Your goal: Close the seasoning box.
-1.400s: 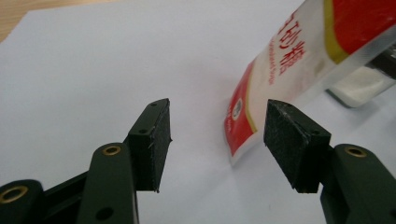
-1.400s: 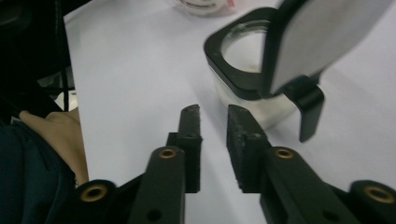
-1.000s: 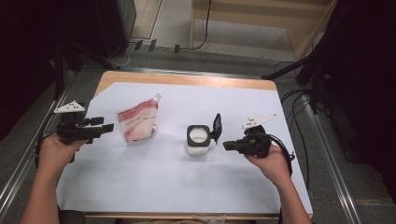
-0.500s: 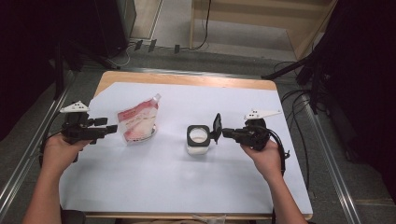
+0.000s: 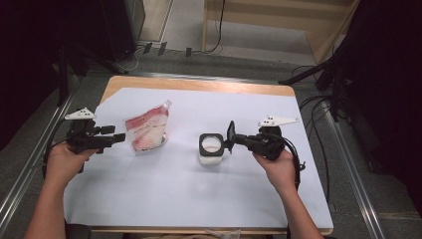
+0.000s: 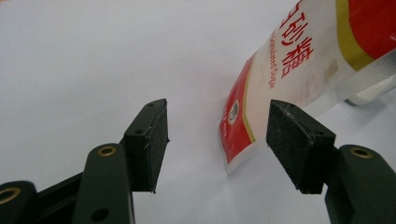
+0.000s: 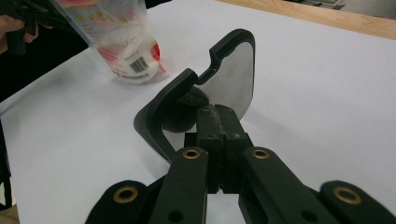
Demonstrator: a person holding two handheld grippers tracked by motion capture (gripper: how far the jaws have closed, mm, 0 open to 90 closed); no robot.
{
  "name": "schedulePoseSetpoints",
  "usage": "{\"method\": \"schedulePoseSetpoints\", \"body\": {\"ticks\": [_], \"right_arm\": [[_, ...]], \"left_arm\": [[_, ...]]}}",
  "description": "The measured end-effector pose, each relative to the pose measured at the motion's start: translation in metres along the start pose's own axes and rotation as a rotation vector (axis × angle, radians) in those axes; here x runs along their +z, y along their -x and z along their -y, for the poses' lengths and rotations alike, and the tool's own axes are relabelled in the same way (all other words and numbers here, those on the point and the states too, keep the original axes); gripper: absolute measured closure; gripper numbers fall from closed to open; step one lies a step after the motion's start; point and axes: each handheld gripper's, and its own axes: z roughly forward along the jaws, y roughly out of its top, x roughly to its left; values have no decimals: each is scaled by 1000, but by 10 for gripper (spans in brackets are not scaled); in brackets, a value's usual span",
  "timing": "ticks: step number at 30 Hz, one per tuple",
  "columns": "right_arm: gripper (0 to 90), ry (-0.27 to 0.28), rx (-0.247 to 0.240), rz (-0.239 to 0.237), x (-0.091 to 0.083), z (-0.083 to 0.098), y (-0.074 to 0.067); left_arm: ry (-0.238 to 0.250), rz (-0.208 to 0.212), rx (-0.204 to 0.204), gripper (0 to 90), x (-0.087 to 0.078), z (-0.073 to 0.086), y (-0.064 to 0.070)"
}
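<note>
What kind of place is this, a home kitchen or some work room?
Probably a lab or recording room, not a kitchen. A small wooden table under a white sheet stands between metal floor rails, black cables lie on the floor, and dark equipment stands surround it.

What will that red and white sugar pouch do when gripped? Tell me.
The sugar pouch is thin plastic film, so it will probably flex and crumple under the pads. It stands propped on its base with loose white contents low down, so a push high up may tip it. The glossy film could slip.
</note>
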Motion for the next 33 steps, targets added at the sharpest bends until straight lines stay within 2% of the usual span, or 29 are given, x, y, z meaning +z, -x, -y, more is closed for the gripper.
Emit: {"method": "schedulePoseSetpoints", "body": {"ticks": [2,8,13,33], "right_arm": [[900,0,4,0,1,0,-1],[900,-2,12,16,8,0,-5],[900,-5,23,7,12,0,-8],[900,-26,-3,-5,27,0,-18]], "left_arm": [[-15,3,1,401,0,0,-1],[-14,1,-5,399,1,1,-1],[-18,-3,-5,398,0,1,-2],[-16,-1,-16,396,1,2,-2]]}}
